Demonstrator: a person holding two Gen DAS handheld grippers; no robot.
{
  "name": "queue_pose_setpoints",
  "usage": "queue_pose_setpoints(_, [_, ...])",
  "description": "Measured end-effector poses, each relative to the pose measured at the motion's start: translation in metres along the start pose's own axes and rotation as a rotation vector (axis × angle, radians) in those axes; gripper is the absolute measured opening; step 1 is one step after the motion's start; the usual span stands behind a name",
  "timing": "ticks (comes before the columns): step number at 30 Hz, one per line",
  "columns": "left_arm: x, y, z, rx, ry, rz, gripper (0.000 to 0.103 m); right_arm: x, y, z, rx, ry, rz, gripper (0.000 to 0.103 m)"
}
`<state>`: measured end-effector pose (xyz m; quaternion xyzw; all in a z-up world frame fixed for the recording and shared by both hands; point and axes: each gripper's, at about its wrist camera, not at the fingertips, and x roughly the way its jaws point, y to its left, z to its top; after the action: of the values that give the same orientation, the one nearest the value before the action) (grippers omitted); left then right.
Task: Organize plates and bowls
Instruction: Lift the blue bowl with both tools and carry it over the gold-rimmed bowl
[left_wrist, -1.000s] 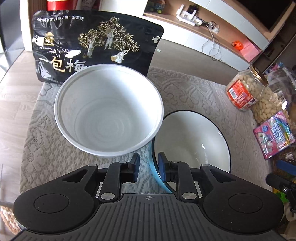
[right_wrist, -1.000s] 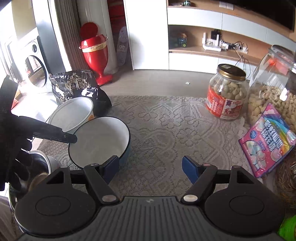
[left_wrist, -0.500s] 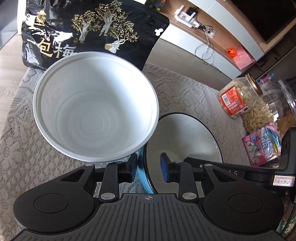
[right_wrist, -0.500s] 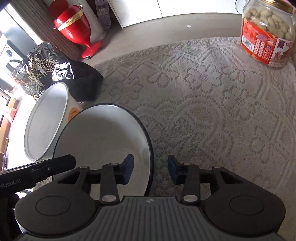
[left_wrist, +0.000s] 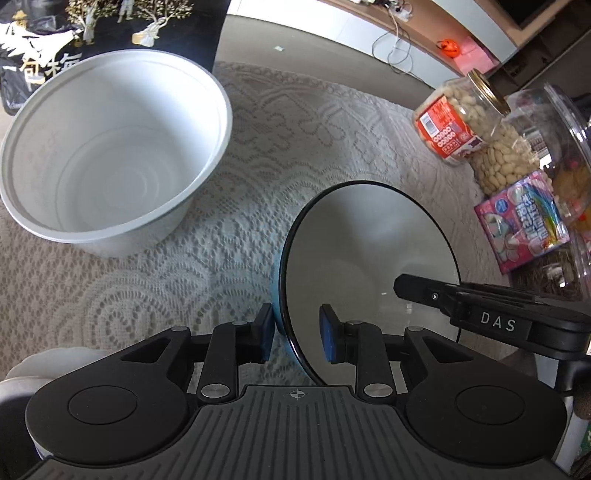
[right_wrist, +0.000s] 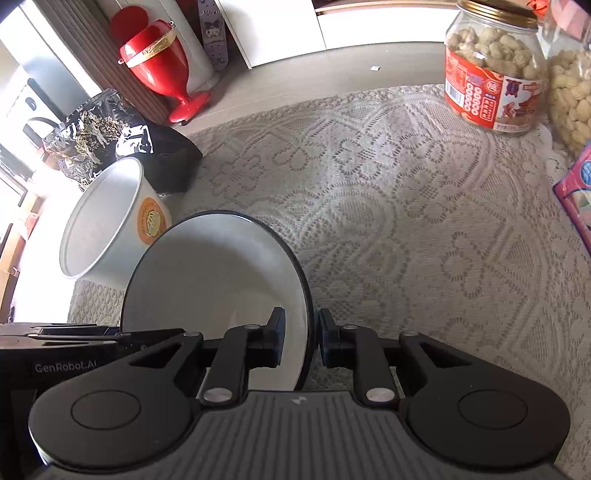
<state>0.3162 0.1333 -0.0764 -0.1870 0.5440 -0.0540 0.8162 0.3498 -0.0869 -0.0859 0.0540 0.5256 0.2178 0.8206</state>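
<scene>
A black-rimmed bowl (left_wrist: 369, 258), white inside and blue outside, sits on the lace cloth; it also shows in the right wrist view (right_wrist: 218, 280). My left gripper (left_wrist: 295, 334) straddles its near-left rim, jaws close to the wall with a small gap showing. My right gripper (right_wrist: 300, 341) is shut on the bowl's right rim. A large white paper bowl (left_wrist: 110, 151) stands to the left, apart from the black-rimmed one; the right wrist view shows it (right_wrist: 107, 221) with an orange sticker.
A black snack bag (left_wrist: 110, 33) lies behind the paper bowl. Peanut jars (left_wrist: 465, 122) and a pink candy pack (left_wrist: 524, 221) stand at the right edge of the cloth (right_wrist: 406, 221). A red bin (right_wrist: 155, 59) stands on the floor beyond.
My right gripper has come in and closed on the black-rimmed bowl's rim. The bowl has shifted right, away from the paper bowl. My left gripper stays at its left rim.
</scene>
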Motion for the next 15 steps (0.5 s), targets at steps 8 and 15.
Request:
queue_pose_setpoints(8, [0.013, -0.011, 0.017, -0.008, -0.014, 0.076, 0.031, 0.002, -0.010, -0.009, -0.027, -0.022, 0.045, 0.019])
queue_pose_setpoints(15, [0.027, 0.002, 0.011, -0.025, 0.019, 0.010, 0.027, 0.018, -0.011, -0.013, -0.022, 0.027, 0.074, 0.019])
